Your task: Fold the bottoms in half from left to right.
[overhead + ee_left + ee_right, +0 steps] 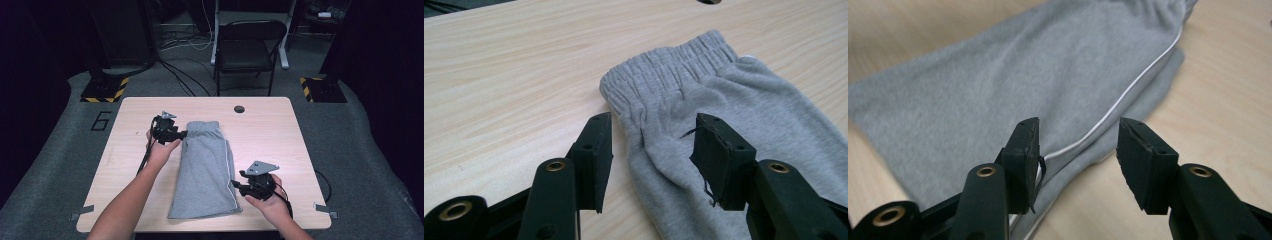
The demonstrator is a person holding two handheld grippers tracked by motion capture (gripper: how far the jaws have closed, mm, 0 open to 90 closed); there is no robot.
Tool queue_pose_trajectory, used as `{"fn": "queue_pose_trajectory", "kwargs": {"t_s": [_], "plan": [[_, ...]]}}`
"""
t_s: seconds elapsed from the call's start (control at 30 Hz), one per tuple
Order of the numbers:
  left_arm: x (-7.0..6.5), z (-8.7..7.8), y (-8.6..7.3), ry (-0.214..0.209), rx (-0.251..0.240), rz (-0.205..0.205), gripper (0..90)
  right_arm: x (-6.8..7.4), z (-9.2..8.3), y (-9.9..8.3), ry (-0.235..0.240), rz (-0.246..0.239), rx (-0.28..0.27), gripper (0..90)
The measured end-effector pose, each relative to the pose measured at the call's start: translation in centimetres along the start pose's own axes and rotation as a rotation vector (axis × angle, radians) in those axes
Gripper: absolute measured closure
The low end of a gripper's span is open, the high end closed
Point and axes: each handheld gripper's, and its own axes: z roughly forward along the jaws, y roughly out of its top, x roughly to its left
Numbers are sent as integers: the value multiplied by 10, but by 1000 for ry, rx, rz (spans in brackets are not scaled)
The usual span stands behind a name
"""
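Grey shorts (pixel 206 167) lie folded lengthwise on the wooden table (pixel 280 135), elastic waistband (pixel 669 65) at the far end and a white side stripe (pixel 1128 97) along the right edge. My left gripper (pixel 183 134) is at the left of the waistband; in the left gripper view its jaws (pixel 651 150) stand open above the cloth, pads clear of it. My right gripper (pixel 235 184) hovers at the shorts' right edge near the hem; in the right gripper view its jaws (pixel 1078 150) are open over the striped edge with nothing pinched.
A round cable hole (pixel 239 109) is in the table's far edge. A black folding chair (pixel 247 47) stands behind the table. Bare wood lies to the left and right of the shorts.
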Motion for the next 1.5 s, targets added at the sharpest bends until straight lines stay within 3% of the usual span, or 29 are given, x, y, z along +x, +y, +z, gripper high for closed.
{"fn": "queue_pose_trajectory", "kwargs": {"t_s": [0.2,0.23,0.33,0.47,0.6,0.7,0.9,1.13,1.23,1.5], "plan": [[-2,-11,1,-43,-22,-7,488,-11,-5,23,-5,15,-39,510],[-4,-12,1,-52,-35,-24,484,-11,-6,26,-7,1,-39,512],[-6,-16,2,-70,-47,-21,472,-13,-6,37,-5,-32,-34,516],[-9,-21,3,-75,-57,2,467,-15,-2,52,-12,-94,-25,527],[-10,-24,3,-59,-76,11,474,-18,5,64,-16,-113,-17,527],[-9,-26,4,-46,-72,41,469,-20,14,70,-11,-92,-18,522],[-5,-26,4,-73,-90,-11,450,-27,35,77,3,-73,-11,522],[0,-30,2,-69,-90,-5,452,-42,58,77,-9,-69,9,536],[1,-33,1,-60,-91,9,451,-53,68,73,7,-38,9,582],[8,-32,-7,-56,-84,-25,450,-71,94,67,-15,15,31,620]]}}
